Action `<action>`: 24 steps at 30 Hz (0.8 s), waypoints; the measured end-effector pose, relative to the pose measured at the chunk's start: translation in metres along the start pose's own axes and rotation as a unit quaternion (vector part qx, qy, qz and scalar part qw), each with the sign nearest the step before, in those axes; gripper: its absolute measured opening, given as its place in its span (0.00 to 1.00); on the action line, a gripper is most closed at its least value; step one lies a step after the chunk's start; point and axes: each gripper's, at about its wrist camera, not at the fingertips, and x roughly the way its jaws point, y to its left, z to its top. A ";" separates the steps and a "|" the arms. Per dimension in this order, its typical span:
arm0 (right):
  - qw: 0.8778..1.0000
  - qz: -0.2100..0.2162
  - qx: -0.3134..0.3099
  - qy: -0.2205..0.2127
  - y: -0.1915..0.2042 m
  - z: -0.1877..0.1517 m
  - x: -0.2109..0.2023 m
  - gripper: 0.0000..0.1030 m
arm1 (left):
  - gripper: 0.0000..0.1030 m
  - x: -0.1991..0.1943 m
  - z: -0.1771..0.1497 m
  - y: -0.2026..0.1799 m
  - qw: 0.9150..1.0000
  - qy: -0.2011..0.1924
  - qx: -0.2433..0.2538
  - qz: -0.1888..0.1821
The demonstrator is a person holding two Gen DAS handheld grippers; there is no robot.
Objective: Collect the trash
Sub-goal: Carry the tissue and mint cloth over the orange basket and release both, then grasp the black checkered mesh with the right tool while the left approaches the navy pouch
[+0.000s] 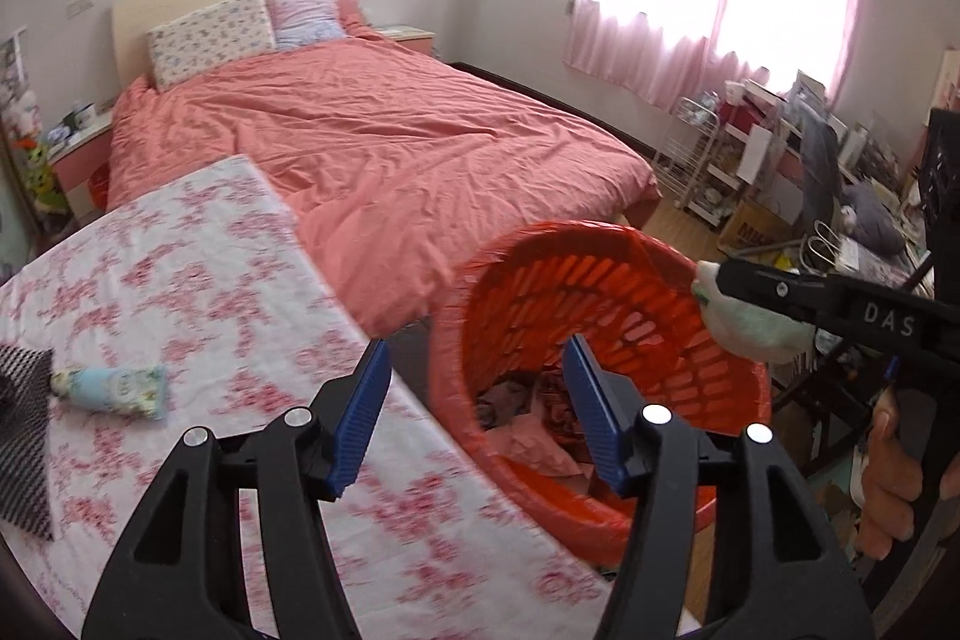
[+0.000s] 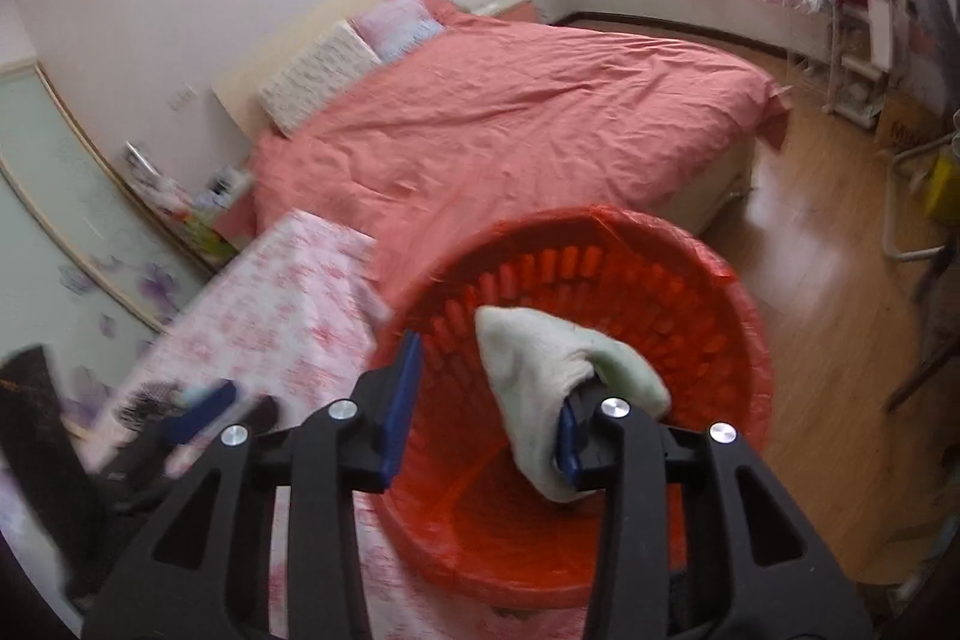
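A: While draped only on one finger of the right gripper (image 2: 486, 400), released wide and pressing nothing, how to drop the pale wad (image 2: 540, 370) well?

B: Hold above the middle of the orange basket (image 2: 738, 292), tip down a little, shake gently. Never near the rim.

A: And the left gripper (image 1: 474, 400)?

B: Released also, empty, over the near rim. Keep well apart from the right one. Mind the edge of the flowered surface (image 1: 210, 250), just beside the basket. More open room toward the floor (image 2: 810, 340). Probably next: the small tube (image 1: 111, 388) on the surface.
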 end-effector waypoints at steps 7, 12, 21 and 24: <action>0.998 -0.047 -0.015 0.042 0.021 -0.008 0.013 0.37 | 0.58 -0.030 -0.010 0.032 0.999 -0.014 -0.024 0.022; 0.997 -0.064 -0.025 0.040 0.040 -0.015 0.007 0.37 | 0.59 -0.058 -0.018 0.060 0.998 -0.032 -0.039 0.039; 0.996 -0.043 -0.075 0.007 0.099 -0.029 -0.005 0.39 | 0.65 -0.095 -0.050 0.133 0.989 -0.039 -0.087 0.117; 0.996 -0.021 -0.090 0.004 0.125 -0.042 0.004 0.41 | 0.68 -0.107 -0.071 0.170 0.980 -0.032 -0.118 0.157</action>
